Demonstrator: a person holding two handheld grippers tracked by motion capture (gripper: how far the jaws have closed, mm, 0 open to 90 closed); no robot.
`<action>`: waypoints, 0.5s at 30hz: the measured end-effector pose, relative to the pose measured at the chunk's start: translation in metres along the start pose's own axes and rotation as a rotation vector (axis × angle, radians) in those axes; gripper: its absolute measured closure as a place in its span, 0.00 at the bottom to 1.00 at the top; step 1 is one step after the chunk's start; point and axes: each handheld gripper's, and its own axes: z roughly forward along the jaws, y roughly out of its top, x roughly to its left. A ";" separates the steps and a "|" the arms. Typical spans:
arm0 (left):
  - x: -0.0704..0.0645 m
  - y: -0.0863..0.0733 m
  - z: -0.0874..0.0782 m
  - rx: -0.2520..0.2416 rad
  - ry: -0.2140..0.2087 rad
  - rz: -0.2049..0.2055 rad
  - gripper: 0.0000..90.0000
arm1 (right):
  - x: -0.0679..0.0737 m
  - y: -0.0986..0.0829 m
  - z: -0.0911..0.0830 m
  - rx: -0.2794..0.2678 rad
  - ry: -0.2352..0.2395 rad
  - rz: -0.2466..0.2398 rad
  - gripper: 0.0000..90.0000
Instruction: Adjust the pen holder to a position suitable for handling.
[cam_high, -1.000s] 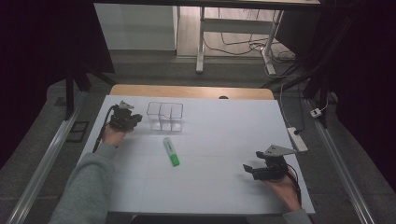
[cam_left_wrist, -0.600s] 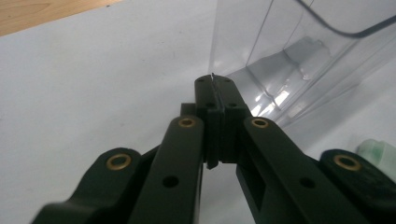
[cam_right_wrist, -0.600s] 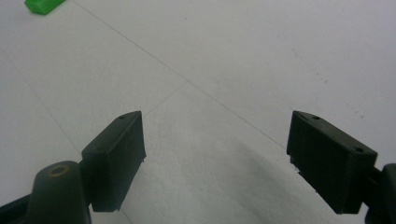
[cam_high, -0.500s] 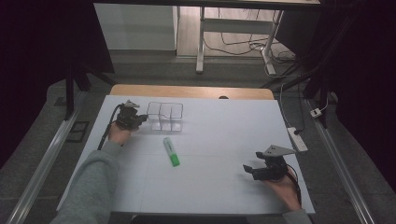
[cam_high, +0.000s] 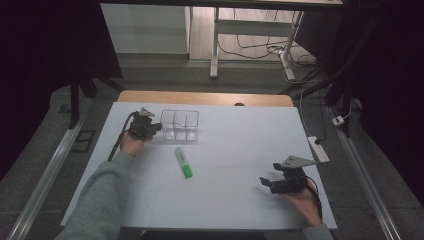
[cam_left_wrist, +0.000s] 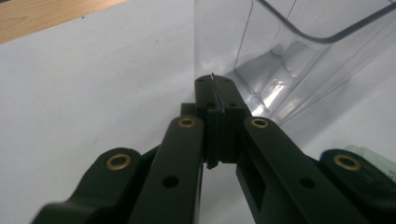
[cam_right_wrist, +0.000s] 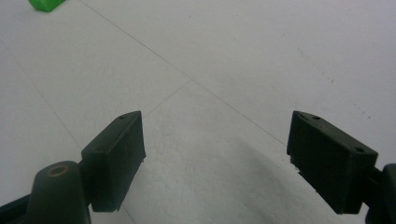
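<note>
A clear plastic divided container (cam_high: 180, 125) stands at the table's far left-centre. My left gripper (cam_high: 159, 128) is shut, with its tips against the container's left wall low down. In the left gripper view the jaws are pressed together (cam_left_wrist: 212, 81) right at the container's (cam_left_wrist: 289, 56) bottom corner. A green highlighter (cam_high: 183, 162) lies flat in front of the container, apart from both grippers. Its green end (cam_right_wrist: 44, 3) shows at the top left of the right gripper view. My right gripper (cam_high: 264, 182) rests open near the table's front right, with nothing between its jaws (cam_right_wrist: 215, 135).
The white table cover (cam_high: 235, 145) has bare room across its middle and right. A wooden strip (cam_high: 205, 98) runs along the far edge. A power strip (cam_high: 318, 148) lies at the right edge. Table legs and cables stand beyond the far edge.
My left gripper has moved right, up to the container's left wall, and the container seems nudged slightly right. The right gripper and the highlighter have stayed put.
</note>
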 end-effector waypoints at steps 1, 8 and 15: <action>-0.001 0.001 0.000 0.002 0.000 0.009 0.99 | 0.000 0.000 0.000 0.001 0.000 -0.001 0.21; -0.009 0.006 0.005 0.006 -0.013 0.032 0.99 | 0.000 0.000 0.001 0.002 0.002 -0.004 0.21; -0.022 0.011 0.013 0.012 -0.027 0.051 0.99 | 0.000 0.000 0.001 0.009 0.002 -0.004 0.21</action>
